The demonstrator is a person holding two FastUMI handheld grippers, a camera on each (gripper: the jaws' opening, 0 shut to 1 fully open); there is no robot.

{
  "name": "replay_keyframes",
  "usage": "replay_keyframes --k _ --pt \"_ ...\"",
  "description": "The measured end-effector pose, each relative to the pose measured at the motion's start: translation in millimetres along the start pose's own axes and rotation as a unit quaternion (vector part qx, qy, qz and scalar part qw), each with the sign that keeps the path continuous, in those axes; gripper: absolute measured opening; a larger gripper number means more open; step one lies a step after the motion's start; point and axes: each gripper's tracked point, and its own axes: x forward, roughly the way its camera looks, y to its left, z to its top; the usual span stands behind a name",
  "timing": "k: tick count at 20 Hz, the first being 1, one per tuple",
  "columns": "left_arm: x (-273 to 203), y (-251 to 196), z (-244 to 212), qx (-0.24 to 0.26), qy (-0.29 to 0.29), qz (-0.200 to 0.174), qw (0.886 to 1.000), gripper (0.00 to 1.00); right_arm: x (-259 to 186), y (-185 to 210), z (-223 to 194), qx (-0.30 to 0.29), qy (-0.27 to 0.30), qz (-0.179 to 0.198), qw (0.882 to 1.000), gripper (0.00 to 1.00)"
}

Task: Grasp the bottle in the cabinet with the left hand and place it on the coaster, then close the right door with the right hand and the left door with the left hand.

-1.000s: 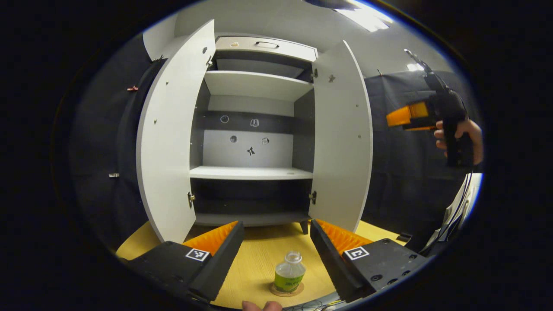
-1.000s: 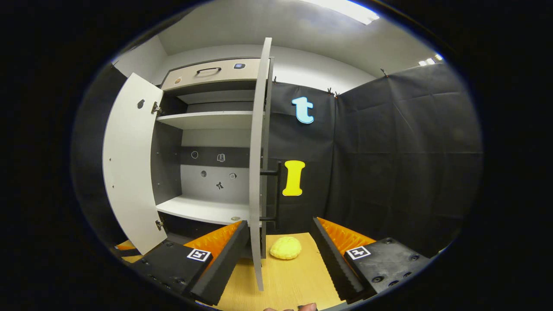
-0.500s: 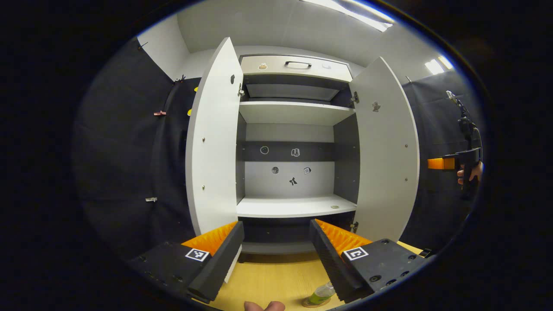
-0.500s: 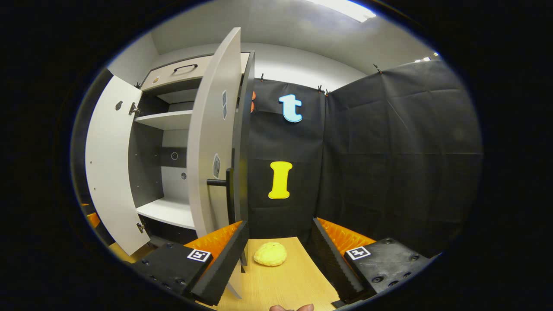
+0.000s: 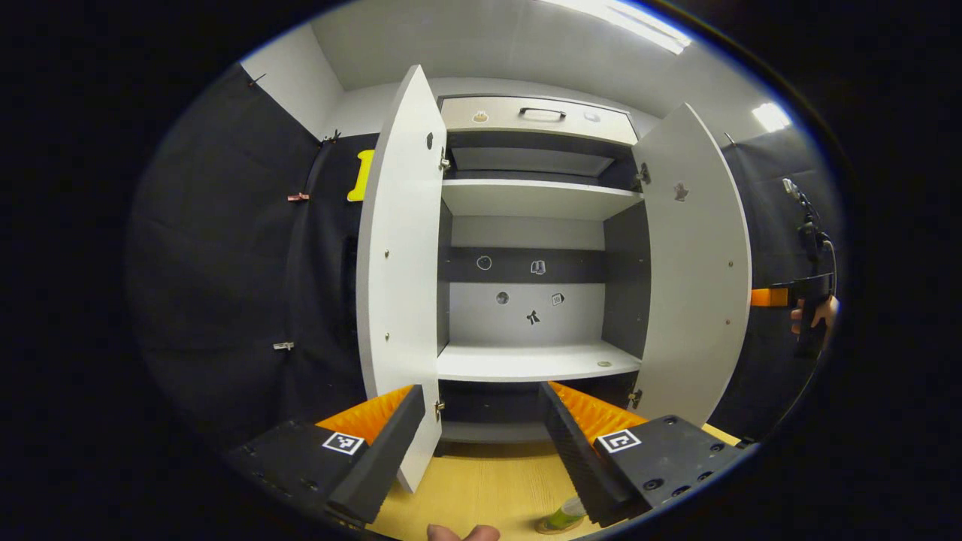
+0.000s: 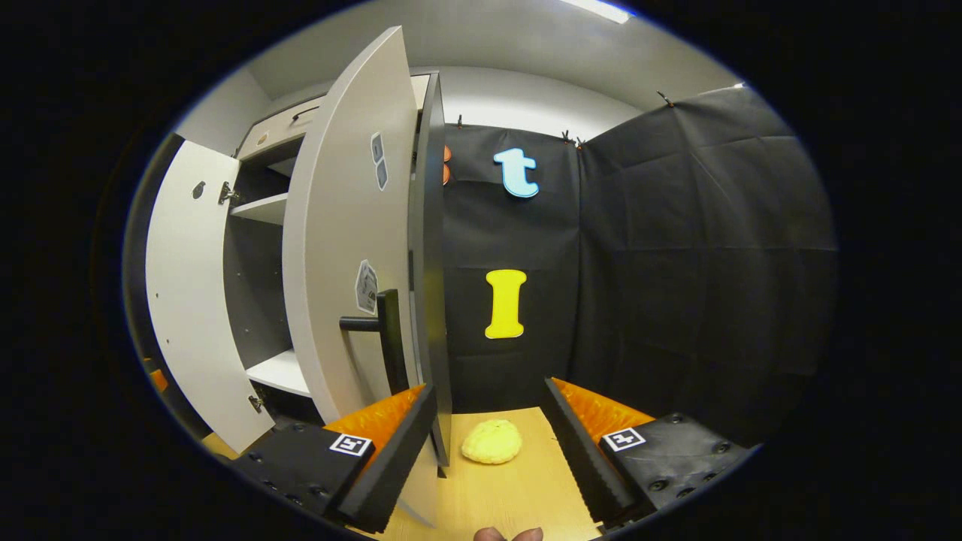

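Behind the right door [image 6: 338,248] (ajar), right tongs [image 6: 488,451] gape empty; left tongs [image 5: 481,443] likewise.

I see black cloth booth walls [image 6: 691,248] hung by small clips, creased in broad folds, meeting at a corner on my right. Above them runs a pale grey painted wall [image 6: 518,98] and a grey ceiling [image 5: 488,45] carrying bright strip lights [image 5: 624,15]. The light wood-grain counter [image 6: 518,488] stretches back to the cloth. A second ceiling light [image 5: 768,116] glows at the far right.
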Motion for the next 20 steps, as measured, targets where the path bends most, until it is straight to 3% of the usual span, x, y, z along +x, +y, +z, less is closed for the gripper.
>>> replay_keyframes --k 11,20 --pt "-17.1 42.1 -2.0 0.000 0.002 0.028 1.000 0.97 -10.9 87.4 -4.8 -0.002 0.007 0.058 0.998 0.95" --pt "-22.6 66.2 -0.2 0.000 0.002 0.053 0.999 0.97 11.3 174.5 -9.3 -0.002 0.003 0.128 0.992 0.95"
